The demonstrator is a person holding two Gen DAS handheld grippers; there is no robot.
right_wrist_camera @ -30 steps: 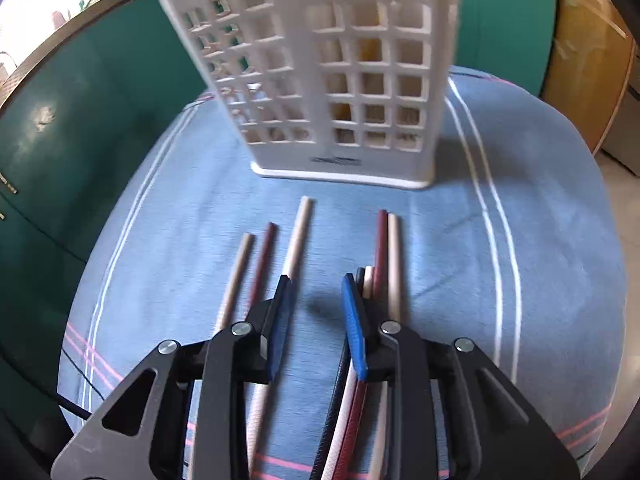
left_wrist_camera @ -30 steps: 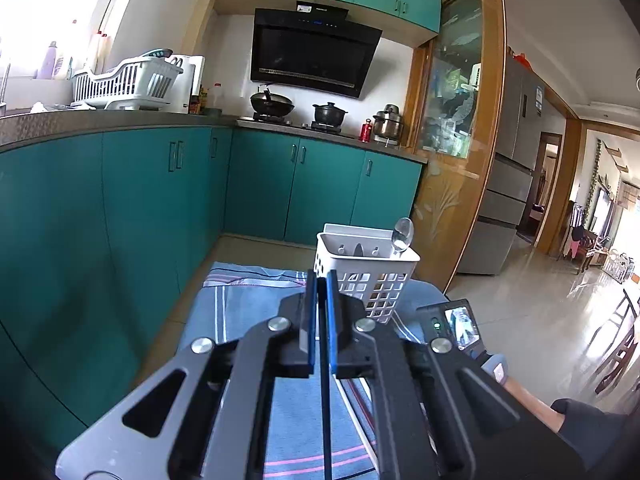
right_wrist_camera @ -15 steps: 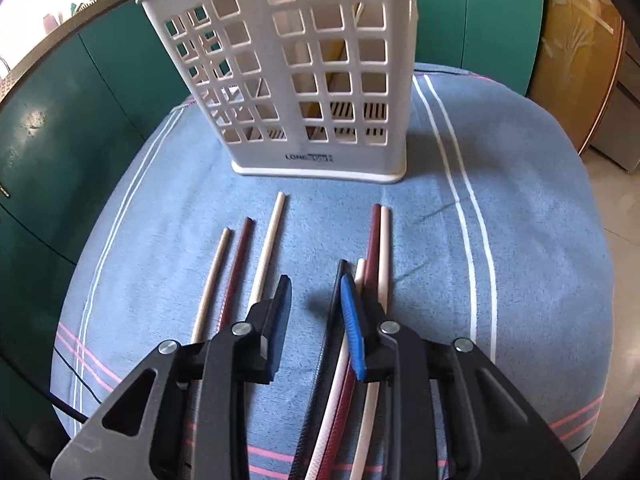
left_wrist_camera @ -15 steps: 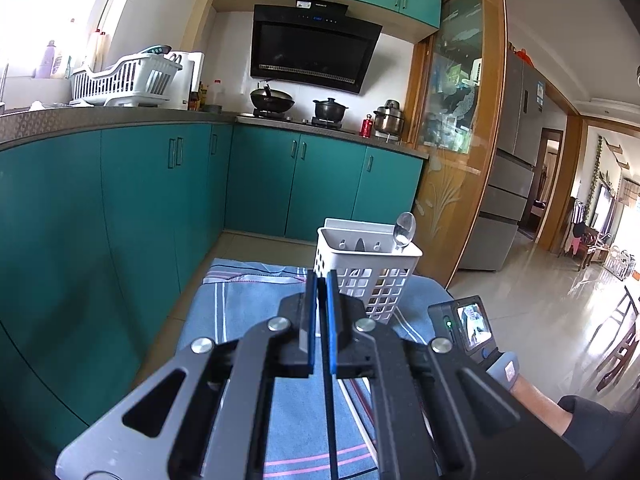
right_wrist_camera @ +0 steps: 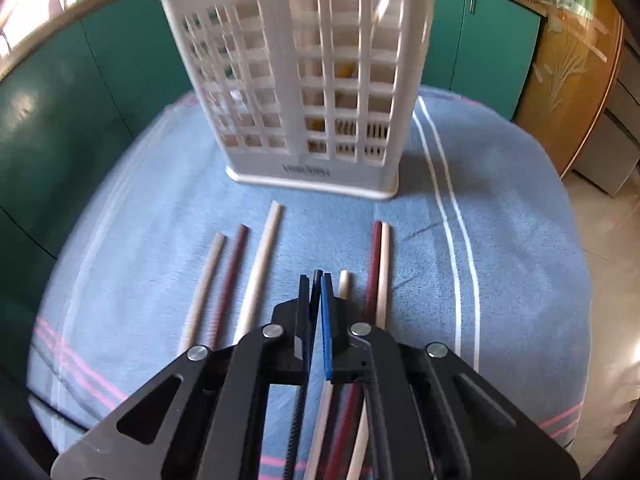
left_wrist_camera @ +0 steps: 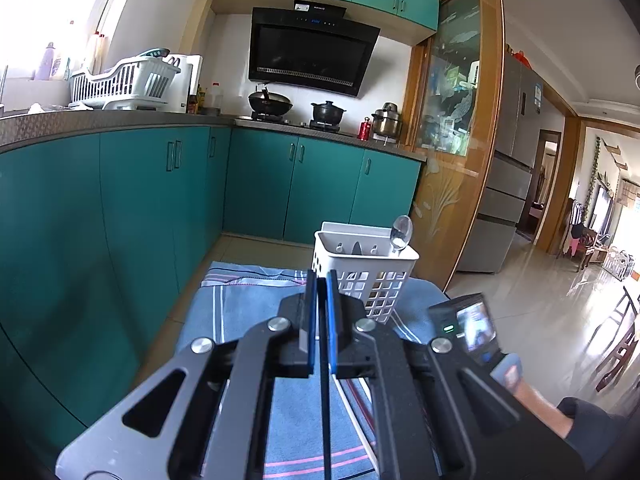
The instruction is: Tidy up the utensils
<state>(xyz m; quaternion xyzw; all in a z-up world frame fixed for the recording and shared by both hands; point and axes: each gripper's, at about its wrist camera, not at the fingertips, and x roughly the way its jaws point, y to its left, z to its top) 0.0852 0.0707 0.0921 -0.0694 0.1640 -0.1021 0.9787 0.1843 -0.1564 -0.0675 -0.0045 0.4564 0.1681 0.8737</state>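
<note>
R gripper (right_wrist_camera: pixel 316 280) clamped on black chopstick (right_wrist_camera: pixel 317 278); L gripper (left_wrist_camera: pixel 319 280) pinched narrow, empty. Basket (right_wrist_camera: pixel 296 80) at 12 o'clock on towel (right_wrist_camera: pixel 500 240), other sticks at 10 and 1. Lift level, keep grip firm, tip upright over basket slot.

Daylight is pouring through the window (left_wrist_camera: pixel 36 12) at ten o'clock, teal cabinets (left_wrist_camera: pixel 256 184) are lining the counter, a black range hood (left_wrist_camera: pixel 310 50) is hanging at twelve, and glossy floor tiles (left_wrist_camera: pixel 532 312) are gleaming at three.
</note>
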